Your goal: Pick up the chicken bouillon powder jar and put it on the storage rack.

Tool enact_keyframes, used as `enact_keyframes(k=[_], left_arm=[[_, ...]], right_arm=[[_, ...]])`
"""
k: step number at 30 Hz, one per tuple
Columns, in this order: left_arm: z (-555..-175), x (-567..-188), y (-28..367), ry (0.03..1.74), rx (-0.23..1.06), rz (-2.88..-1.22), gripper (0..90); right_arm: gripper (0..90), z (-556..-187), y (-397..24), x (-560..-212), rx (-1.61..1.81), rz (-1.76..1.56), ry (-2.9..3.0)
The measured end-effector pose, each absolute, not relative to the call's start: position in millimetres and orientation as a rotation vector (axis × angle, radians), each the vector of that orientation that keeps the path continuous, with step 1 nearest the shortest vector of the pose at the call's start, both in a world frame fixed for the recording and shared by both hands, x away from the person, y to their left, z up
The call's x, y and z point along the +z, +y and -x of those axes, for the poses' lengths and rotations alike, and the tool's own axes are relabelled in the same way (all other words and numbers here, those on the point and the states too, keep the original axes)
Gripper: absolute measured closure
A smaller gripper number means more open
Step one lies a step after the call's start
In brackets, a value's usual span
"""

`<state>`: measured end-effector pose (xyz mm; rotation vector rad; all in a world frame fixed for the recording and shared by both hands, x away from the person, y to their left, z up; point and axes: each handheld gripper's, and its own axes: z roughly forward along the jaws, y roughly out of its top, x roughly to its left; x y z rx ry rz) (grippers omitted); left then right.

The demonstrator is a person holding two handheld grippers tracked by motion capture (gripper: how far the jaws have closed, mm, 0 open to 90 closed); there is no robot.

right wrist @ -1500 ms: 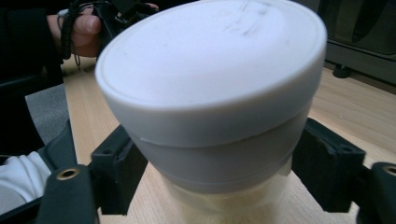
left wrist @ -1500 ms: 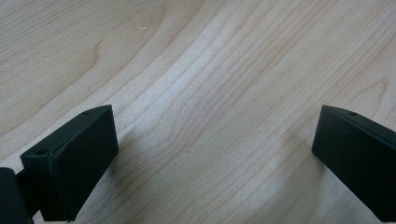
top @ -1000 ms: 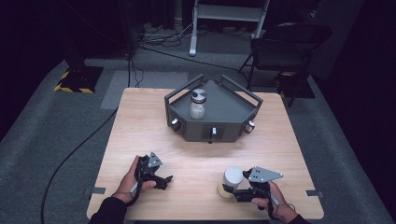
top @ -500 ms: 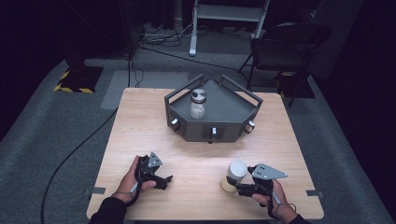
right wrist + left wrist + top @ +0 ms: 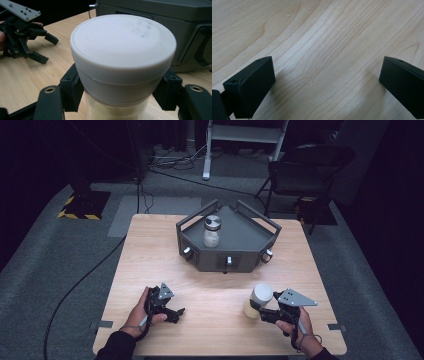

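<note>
Change since a second ago: the white-lidded jar (image 5: 258, 300) now tilts, its lid leaning toward 1 o'clock, and sits slightly further toward 3 o'clock on the bench (image 5: 150, 250); before, it stood upright.
Right gripper (image 5: 265, 312): jaws closed on the jar just under its white lid (image 5: 122, 47), one pad on each side in the right gripper view; they have finished closing within the last second.
Right hand (image 5: 295, 327): comes in from 6 o'clock at the bench's near right corner, gripper pointing toward 9 o'clock, grey plate on top.
Left gripper (image 5: 172, 312): jaws open, nothing between them; the left gripper view shows bare wood between the two black jaws.
Left hand (image 5: 142, 312): unmoved, resting low on the bench at the near left, gripper pointing toward 3 o'clock.
Jar contents: pale yellowish below the lid.
Grey tray (image 5: 250, 237): at 12 o'clock from the hands, unchanged, holding a metal-lidded jar (image 5: 212, 231) upright.
</note>
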<state>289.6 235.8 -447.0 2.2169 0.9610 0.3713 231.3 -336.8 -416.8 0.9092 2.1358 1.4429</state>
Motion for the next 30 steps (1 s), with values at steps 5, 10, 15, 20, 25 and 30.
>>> enact_keyframes(k=[5,10,15,20,25,30], left_arm=[[-289.6,-446.9,235.9,0.96,0.372,-2.217,0.3],[-289.3,-447.0,235.8,0.962,0.372,-2.216,0.4],[-289.4,-447.0,235.8,0.961,0.372,-2.216,0.3],[-289.4,-447.1,235.8,0.962,0.372,-2.216,0.4],[-289.5,-447.0,235.8,0.961,0.372,-2.217,0.4],[-289.4,-447.0,235.9,0.96,0.371,-2.217,0.4]], right_arm=[[34.3,-235.6,-336.8,-407.2,1.441,-0.916,2.125],[34.3,-239.9,-333.4,-395.9,1.426,-0.926,2.106],[34.3,-245.3,-329.3,-382.0,1.415,-0.938,2.086],[34.2,-248.6,-326.9,-367.0,1.405,-0.947,2.058],[34.2,-251.7,-325.8,-351.2,1.394,-0.962,2.027],[34.2,-256.1,-324.9,-339.7,1.38,-0.958,2.011]])
